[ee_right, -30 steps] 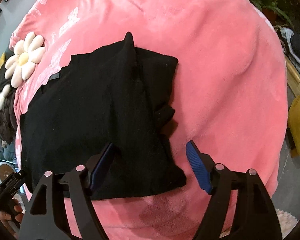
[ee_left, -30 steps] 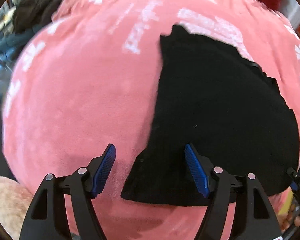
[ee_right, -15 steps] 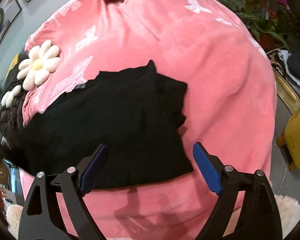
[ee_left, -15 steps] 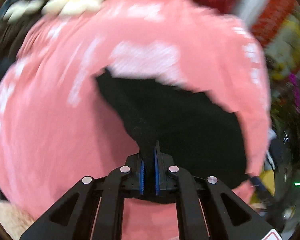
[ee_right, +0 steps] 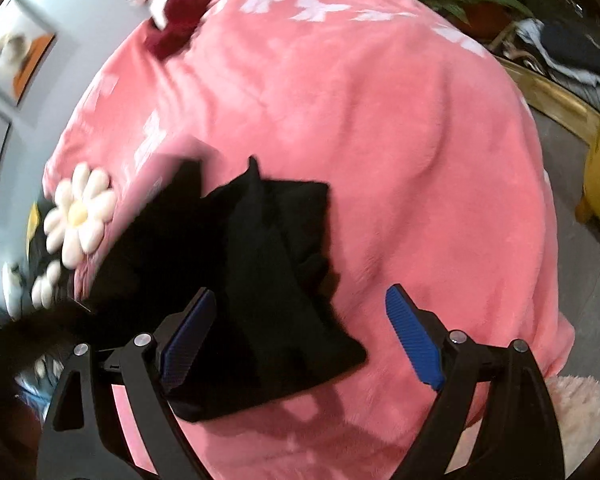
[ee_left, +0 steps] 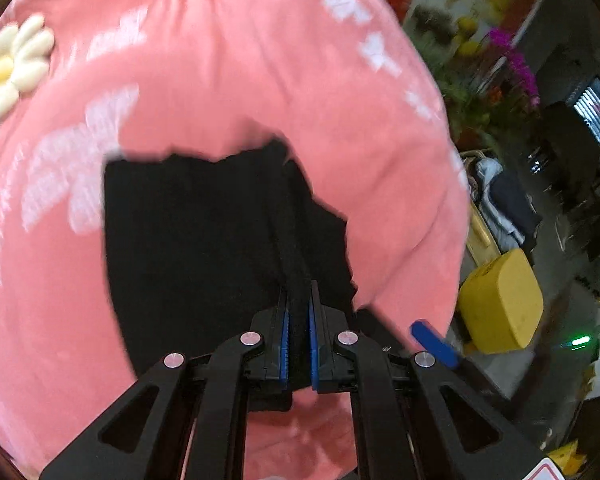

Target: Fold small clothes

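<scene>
A small black garment (ee_left: 188, 232) lies on a pink plush blanket (ee_left: 220, 80) with white bow prints. My left gripper (ee_left: 298, 344) is shut on a raised fold of the garment's near edge and holds it off the blanket. In the right wrist view the garment (ee_right: 260, 280) is partly folded over itself, its near corner by my right gripper (ee_right: 300, 336). That gripper is open and empty, hovering over the garment's near right corner. One blue finger (ee_left: 434, 344) of the right gripper shows in the left wrist view.
A white daisy cushion (ee_right: 80, 216) lies at the blanket's left edge. A dark red plush item (ee_right: 176, 12) sits at the far end. A yellow stool (ee_left: 500, 304) stands on the floor to the right, with plants (ee_left: 492, 64) and piled clothes beyond.
My left gripper closed on the garment's edge and has carried it up and rightward over the rest of the cloth. The right gripper stayed open and shifted slightly back.
</scene>
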